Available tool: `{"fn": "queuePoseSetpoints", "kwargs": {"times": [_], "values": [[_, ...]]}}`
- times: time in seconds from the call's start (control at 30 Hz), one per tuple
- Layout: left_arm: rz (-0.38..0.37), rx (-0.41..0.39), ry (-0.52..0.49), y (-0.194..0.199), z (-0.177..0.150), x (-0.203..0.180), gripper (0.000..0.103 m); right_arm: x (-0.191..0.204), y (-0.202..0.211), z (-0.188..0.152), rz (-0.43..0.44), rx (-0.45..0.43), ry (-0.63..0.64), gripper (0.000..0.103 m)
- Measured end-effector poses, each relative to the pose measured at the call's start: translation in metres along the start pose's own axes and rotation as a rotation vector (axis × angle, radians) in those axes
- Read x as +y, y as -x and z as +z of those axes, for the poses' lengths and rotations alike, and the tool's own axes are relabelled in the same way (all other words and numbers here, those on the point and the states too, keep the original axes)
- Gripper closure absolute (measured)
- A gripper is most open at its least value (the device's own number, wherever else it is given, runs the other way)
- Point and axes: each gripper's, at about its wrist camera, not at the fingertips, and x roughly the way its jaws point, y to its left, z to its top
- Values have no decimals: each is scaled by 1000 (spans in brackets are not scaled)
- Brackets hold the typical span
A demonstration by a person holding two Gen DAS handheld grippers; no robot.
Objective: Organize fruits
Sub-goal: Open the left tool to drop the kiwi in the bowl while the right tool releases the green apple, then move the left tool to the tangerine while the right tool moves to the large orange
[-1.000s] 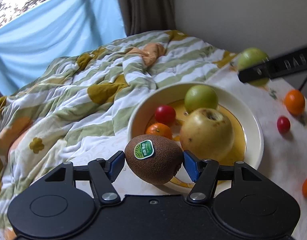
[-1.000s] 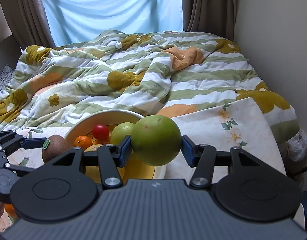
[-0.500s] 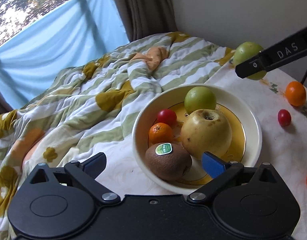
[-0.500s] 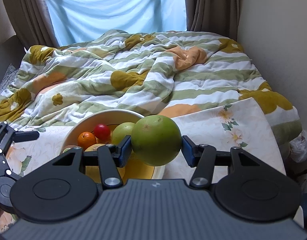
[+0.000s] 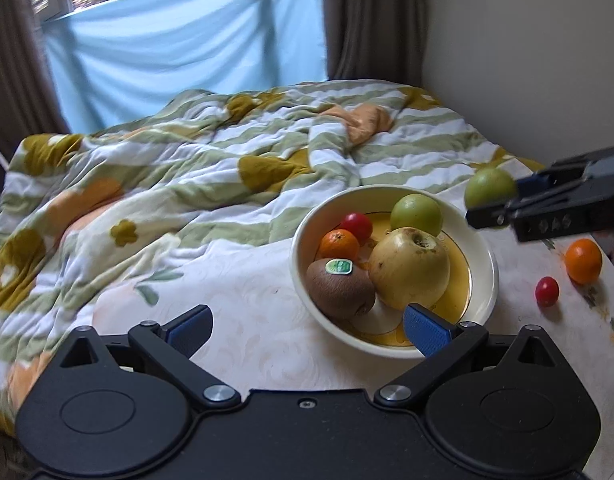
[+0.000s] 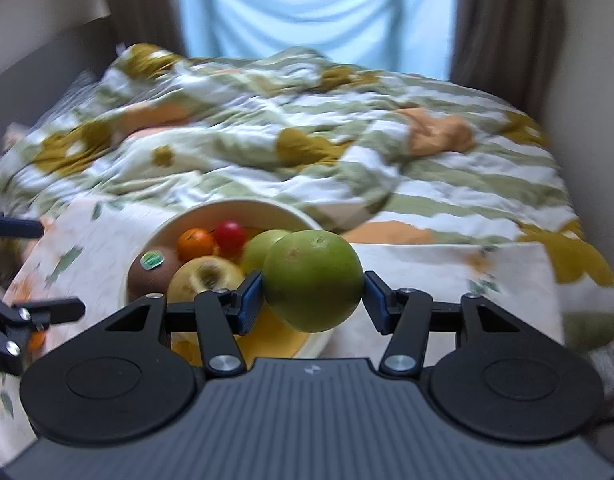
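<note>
A brown kiwi (image 5: 339, 288) with a green sticker lies in the cream bowl (image 5: 299, 240), against a yellow apple (image 5: 409, 266). A mandarin (image 5: 340, 245), a cherry tomato (image 5: 357, 226) and a green fruit (image 5: 416, 214) lie behind them. My left gripper (image 5: 307, 330) is open and empty, just short of the bowl's near rim. My right gripper (image 6: 313, 298) is shut on a large green fruit (image 6: 313, 280) and holds it in the air over the bowl's (image 6: 235, 206) right side. The left wrist view shows that fruit (image 5: 489, 192) at the right.
An orange (image 5: 583, 260) and a second cherry tomato (image 5: 547, 291) lie loose on the flowered cloth (image 5: 247, 320) right of the bowl. A rumpled striped quilt (image 5: 187, 184) covers the bed behind. A wall stands close on the right, curtains and a window at the back.
The left gripper opened and let the kiwi go into the bowl, then drew back and up. The right gripper kept its hold on the green fruit and rolled a little.
</note>
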Motion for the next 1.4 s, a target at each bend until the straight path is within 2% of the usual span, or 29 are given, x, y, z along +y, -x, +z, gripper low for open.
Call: {"fn": "queuePoseSetpoints", "kwargs": {"times": [0.23,0.5,0.57,0.67,0.77,1.1,1.4], "values": [[34,8,64,8,-12,1,0,6,-27,-11,76,29,117,35],[51,11,94,8,-20,-2,0,0,-37,-22,108,29,167,33],[57,14,98,7,-21,-4,0,-2,-35,-24,123,8,179,28],[55,16,109,9,-21,-6,0,-3,-31,-25,114,-6,193,0],[54,14,118,14,-21,-9,0,-5,-22,-28,128,-14,192,0],[62,-14,130,39,-18,-21,0,-6,13,-28,89,-33,184,0],[80,-72,169,75,-17,-26,0,-4,59,-23,59,-55,171,0]]}}
